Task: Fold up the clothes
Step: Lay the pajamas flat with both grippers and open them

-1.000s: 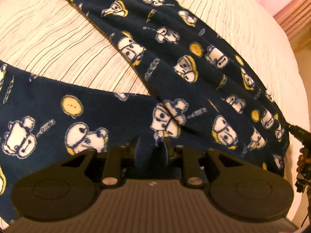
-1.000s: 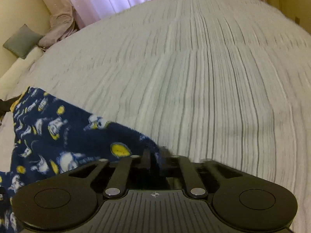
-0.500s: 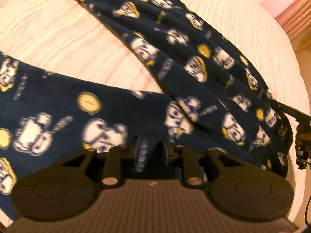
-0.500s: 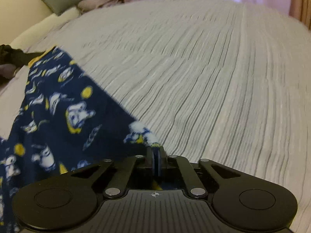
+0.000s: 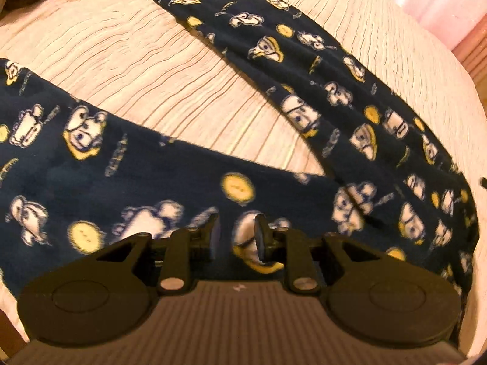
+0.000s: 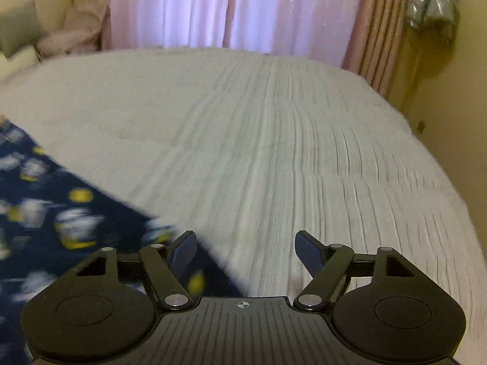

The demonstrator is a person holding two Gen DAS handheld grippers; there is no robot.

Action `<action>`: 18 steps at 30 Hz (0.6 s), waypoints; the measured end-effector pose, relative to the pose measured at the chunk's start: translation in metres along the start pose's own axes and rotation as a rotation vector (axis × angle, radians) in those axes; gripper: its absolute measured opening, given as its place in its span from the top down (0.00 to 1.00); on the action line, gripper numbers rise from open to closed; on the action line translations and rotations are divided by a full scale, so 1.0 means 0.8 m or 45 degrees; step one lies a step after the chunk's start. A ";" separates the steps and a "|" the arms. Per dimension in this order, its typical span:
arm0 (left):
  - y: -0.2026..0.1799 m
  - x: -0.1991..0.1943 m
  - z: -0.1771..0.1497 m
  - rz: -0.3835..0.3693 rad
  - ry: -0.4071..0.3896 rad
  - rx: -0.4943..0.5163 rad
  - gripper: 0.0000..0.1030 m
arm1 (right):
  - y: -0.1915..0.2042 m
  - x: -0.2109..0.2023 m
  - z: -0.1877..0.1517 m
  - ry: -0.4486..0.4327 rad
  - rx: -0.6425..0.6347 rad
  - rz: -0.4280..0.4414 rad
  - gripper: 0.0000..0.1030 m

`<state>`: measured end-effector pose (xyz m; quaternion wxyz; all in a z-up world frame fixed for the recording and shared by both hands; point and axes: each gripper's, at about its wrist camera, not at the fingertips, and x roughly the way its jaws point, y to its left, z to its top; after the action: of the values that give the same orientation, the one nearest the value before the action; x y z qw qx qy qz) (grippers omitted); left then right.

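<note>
Navy fleece pyjama trousers [image 5: 158,188] with white cartoon dogs and yellow dots lie spread on the bed, two legs forking apart toward the upper left. My left gripper [image 5: 236,235] hovers just above the crotch area, its jaws a little apart with nothing between them. In the right wrist view the trousers [image 6: 67,225] lie at the lower left, blurred. My right gripper [image 6: 245,249] is wide open and empty above the trousers' edge and the bedspread.
A white ribbed bedspread [image 6: 274,140] covers the bed. Pink curtains [image 6: 231,9] hang behind it. A grey cushion [image 6: 15,29] and bundled cloth lie at the far left. A wall and lamp [image 6: 432,3] stand on the right.
My right gripper has let go of the trousers' edge and opened wide, tilting up. My left gripper has opened a little and shifted over the fabric.
</note>
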<state>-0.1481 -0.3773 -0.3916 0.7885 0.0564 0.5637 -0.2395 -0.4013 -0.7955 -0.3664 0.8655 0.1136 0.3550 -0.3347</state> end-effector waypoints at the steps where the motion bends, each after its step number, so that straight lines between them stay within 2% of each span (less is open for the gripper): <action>1: 0.005 0.002 -0.003 0.004 0.012 0.013 0.82 | 0.002 -0.025 -0.006 -0.005 0.026 0.023 0.27; 3: 0.014 0.004 -0.009 -0.007 0.030 0.040 0.82 | 0.025 -0.079 -0.040 0.010 0.033 0.087 0.27; 6: 0.027 0.002 -0.019 -0.035 0.031 0.111 0.82 | 0.074 -0.146 -0.108 0.078 0.050 0.087 0.27; 9: 0.049 -0.006 -0.033 -0.052 0.023 0.210 0.82 | 0.118 -0.188 -0.185 0.229 0.101 -0.014 0.27; 13: 0.099 -0.026 -0.052 -0.059 0.043 0.297 0.81 | 0.151 -0.232 -0.235 0.374 0.148 -0.208 0.27; 16: 0.142 -0.052 -0.054 -0.029 0.005 0.333 0.81 | 0.175 -0.264 -0.272 0.478 0.183 -0.352 0.27; 18: 0.171 -0.066 -0.054 0.002 -0.024 0.344 0.81 | 0.199 -0.276 -0.251 0.400 0.205 -0.328 0.27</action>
<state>-0.1378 -0.2250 -0.3836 0.7791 0.1604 0.5190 -0.3130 -0.5200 -0.4791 -0.3655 0.7377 0.1870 0.4692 -0.4479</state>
